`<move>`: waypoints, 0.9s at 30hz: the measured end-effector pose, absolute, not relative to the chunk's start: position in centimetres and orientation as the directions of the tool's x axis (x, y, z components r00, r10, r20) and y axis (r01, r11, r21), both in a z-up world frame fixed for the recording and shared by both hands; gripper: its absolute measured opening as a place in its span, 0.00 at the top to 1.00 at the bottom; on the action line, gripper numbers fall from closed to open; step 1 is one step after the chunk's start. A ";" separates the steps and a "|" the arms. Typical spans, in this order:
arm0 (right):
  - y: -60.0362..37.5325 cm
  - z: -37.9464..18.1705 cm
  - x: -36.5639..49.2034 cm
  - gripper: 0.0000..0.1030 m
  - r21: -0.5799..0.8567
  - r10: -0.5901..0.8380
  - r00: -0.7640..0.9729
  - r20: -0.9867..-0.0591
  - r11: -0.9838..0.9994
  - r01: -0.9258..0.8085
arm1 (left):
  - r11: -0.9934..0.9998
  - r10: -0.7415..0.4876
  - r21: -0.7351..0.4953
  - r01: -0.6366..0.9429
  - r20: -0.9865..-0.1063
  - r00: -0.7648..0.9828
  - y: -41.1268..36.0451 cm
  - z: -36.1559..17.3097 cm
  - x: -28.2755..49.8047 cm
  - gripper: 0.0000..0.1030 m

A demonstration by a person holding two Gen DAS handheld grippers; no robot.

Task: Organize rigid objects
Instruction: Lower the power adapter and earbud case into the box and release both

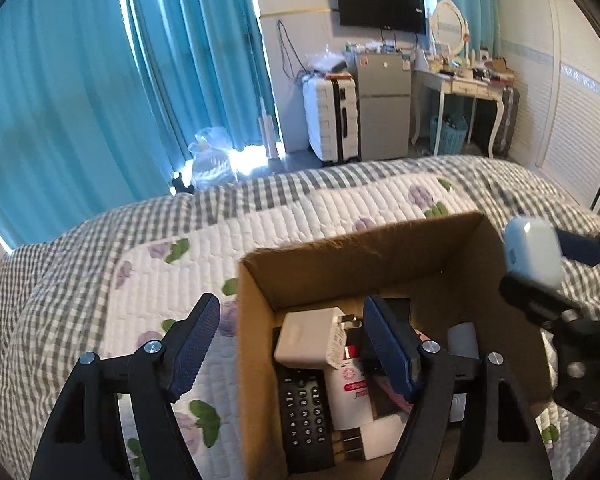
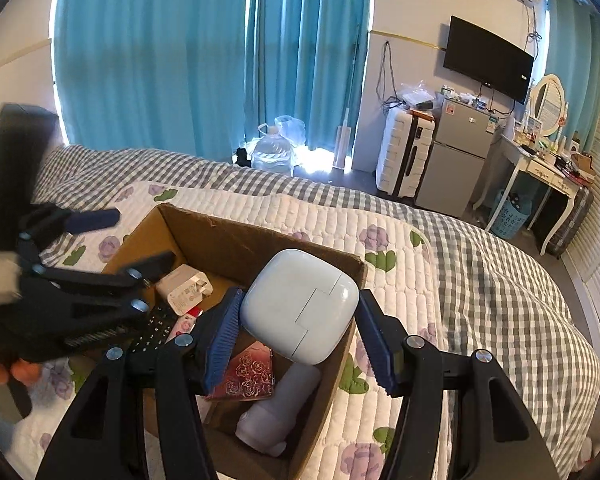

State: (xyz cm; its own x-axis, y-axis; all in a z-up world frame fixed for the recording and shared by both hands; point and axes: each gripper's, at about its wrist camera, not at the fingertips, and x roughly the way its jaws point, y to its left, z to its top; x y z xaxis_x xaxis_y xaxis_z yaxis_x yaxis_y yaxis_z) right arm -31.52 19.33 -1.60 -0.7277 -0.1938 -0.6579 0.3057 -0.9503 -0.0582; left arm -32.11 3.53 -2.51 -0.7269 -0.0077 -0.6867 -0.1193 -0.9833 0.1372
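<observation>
- Cardboard box [image 1: 256, 320] fills the lower middle of the left wrist view, sitting on a quilted bed [image 1: 300, 208] with purple flowers and grey check.
- Left claw [image 1: 292, 344] stands spread at the bottom of the frame, one blue pad outside the box's left wall, the other over its inside; nothing is pinched between them.
- Inside the box lie a white charger [image 1: 306, 338] with its prongs showing, a black remote [image 1: 304, 412] below it, and a white bottle with a red label [image 1: 350, 392] to the right.
- At the right edge, the right claw [image 1: 538, 276] grips a pale blue case [image 1: 534, 248] above the box's right rim.
- In the right wrist view, the right claw [image 2: 296, 330] sits at lower centre, its pads pinching the pale blue case [image 2: 300, 304] from both sides, just above the box's near-right rim [image 2: 356, 264].
- Below the case, inside the box, lie a red card with roses [image 2: 246, 376] and a whitish cylinder [image 2: 278, 408].
- Left claw [image 2: 136, 236] reaches in from the left edge, spread, with the charger [image 2: 184, 288] and remote [image 2: 156, 328] nearby.
</observation>
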 end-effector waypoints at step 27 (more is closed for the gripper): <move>19.3 -1.6 -33.8 0.35 -0.075 -0.114 -0.735 -0.668 -0.973 0.218 | -0.988 0.029 0.102 -0.116 -0.619 -0.785 2.4 1.0 -29.4 0.26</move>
State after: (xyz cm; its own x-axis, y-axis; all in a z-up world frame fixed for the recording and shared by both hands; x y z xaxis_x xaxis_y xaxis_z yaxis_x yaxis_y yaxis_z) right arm -33.80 19.26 -1.56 -0.7350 -0.1136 -0.6685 0.2184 -0.9730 -0.0748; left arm -29.41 2.40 1.00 -0.7849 0.0288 -0.6190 -0.1163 -0.9880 0.1015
